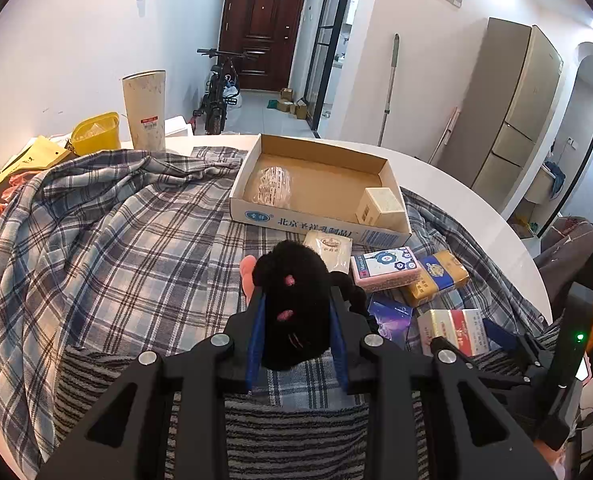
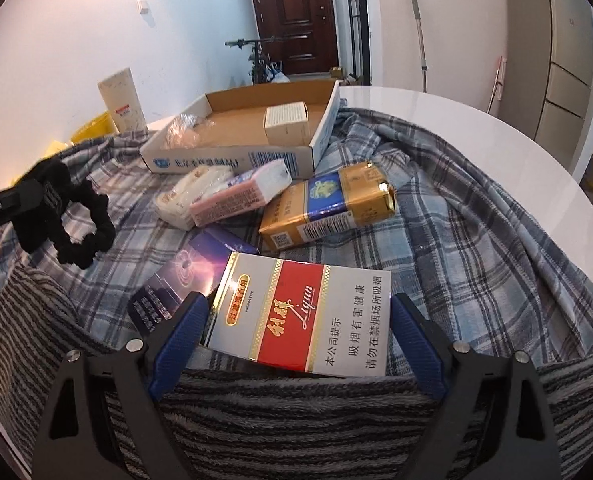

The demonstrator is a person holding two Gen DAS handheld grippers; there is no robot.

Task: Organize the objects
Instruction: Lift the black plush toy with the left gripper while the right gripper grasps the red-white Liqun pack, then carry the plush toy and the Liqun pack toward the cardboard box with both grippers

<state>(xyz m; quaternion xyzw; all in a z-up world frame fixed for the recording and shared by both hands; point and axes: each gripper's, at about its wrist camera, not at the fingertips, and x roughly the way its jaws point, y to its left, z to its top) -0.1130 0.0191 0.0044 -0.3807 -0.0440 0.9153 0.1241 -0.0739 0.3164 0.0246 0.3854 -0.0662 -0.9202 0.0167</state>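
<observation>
My left gripper (image 1: 296,300) is shut on a black fuzzy scrunchie (image 1: 292,292), held above the plaid cloth; it also shows at the left of the right wrist view (image 2: 76,220). My right gripper (image 2: 300,316) has its blue pads on both sides of a red-and-white cigarette pack (image 2: 308,316), apparently gripping it. A cardboard box tray (image 1: 320,220) holds a small beige box (image 1: 380,206) and a clear plastic packet (image 1: 272,186). In front of the tray lie a gold-and-blue pack (image 2: 328,204), a pink-edged pack (image 2: 236,192), a cream packet (image 2: 180,200) and a dark purple pack (image 2: 188,276).
A plaid shirt (image 1: 108,232) and a striped cloth (image 2: 296,412) cover the round white table (image 2: 476,128). A tall cream cup (image 1: 144,110), a yellow tub (image 1: 96,134) and yellow envelopes stand at the back left. A bicycle, a door and a fridge are beyond.
</observation>
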